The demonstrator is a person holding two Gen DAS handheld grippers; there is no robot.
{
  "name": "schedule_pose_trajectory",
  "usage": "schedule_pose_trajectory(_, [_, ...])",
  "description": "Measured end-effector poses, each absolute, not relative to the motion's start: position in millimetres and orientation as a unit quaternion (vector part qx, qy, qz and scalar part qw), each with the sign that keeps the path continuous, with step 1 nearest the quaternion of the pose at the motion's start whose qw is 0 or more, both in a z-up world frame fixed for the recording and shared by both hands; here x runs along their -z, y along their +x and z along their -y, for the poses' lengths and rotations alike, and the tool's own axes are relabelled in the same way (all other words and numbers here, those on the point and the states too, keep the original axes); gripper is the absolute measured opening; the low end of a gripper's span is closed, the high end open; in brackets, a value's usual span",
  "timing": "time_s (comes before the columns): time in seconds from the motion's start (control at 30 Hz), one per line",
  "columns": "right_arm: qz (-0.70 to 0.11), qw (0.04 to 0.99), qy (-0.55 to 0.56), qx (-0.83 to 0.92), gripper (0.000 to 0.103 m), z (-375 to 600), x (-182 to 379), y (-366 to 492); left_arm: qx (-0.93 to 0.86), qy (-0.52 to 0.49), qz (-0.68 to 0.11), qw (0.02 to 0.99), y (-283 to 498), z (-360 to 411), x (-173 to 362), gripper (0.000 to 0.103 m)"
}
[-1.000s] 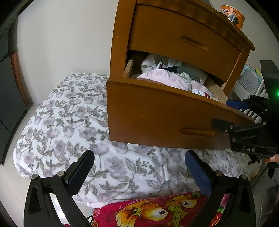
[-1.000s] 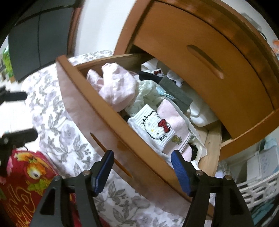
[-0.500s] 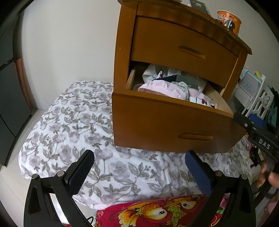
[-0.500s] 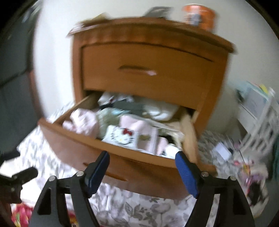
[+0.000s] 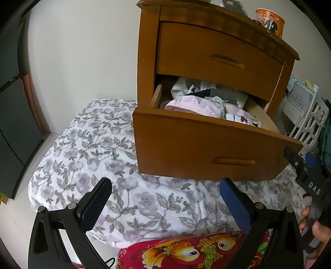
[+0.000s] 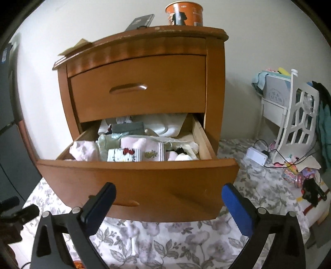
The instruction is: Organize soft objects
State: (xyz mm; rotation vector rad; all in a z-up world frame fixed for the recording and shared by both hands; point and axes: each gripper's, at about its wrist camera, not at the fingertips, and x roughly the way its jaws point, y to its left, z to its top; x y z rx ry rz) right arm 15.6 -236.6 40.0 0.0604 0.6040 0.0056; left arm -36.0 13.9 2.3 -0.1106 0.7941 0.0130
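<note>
A wooden nightstand (image 6: 144, 91) has its lower drawer (image 6: 140, 182) pulled out, full of soft items: a pink bundle (image 6: 84, 150), a white sock with a red bow (image 6: 124, 155), pink socks (image 6: 142, 145), grey cloth (image 6: 128, 127). In the left wrist view the drawer (image 5: 206, 149) shows the pink garment (image 5: 192, 105). My left gripper (image 5: 165, 198) is open and empty above the floral bedding (image 5: 93, 155). My right gripper (image 6: 168, 202) is open and empty, in front of the drawer face. Its body also shows in the left wrist view (image 5: 308, 178).
An orange can (image 6: 184, 14) and a dark flat device (image 6: 140, 21) stand on the nightstand top. A white rack (image 6: 295, 115), a white charger box (image 6: 256, 156) with cables and small clutter lie at right. A red parrot-print cloth (image 5: 196, 252) lies below the left gripper.
My right gripper has pulled back from over the drawer and now faces it squarely from lower down. My left gripper has drawn back slightly. Both stay open.
</note>
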Motion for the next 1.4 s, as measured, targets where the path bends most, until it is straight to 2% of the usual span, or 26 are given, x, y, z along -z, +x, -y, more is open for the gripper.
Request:
schedule_pose_trajectory(0.4, [-0.312,0.950,0.015,0.003,0.103,229.4,-18.3,12.0,-0.014,-0.030,-0.363,0.931,-13.1,-13.0,-31.7,0.103])
schedule_pose_trajectory(0.7, [-0.307,0.951,0.029,0.033,0.103,238.5,-17.7,9.5,0.047,-0.054,-0.372,0.926,46.3,-14.9,-67.5,0.103])
schedule_pose_trajectory(0.9, [-0.303,0.952,0.026,0.033,0.103,237.4,-19.0,7.8,0.062,-0.043,-0.453,0.889,98.8,-4.3,-67.9,0.103])
schedule_pose_trajectory(1.4, [-0.312,0.949,0.027,0.030,0.103,238.6,-15.2,11.4,0.063,-0.013,-0.529,0.846,164.9,27.8,-30.0,0.103])
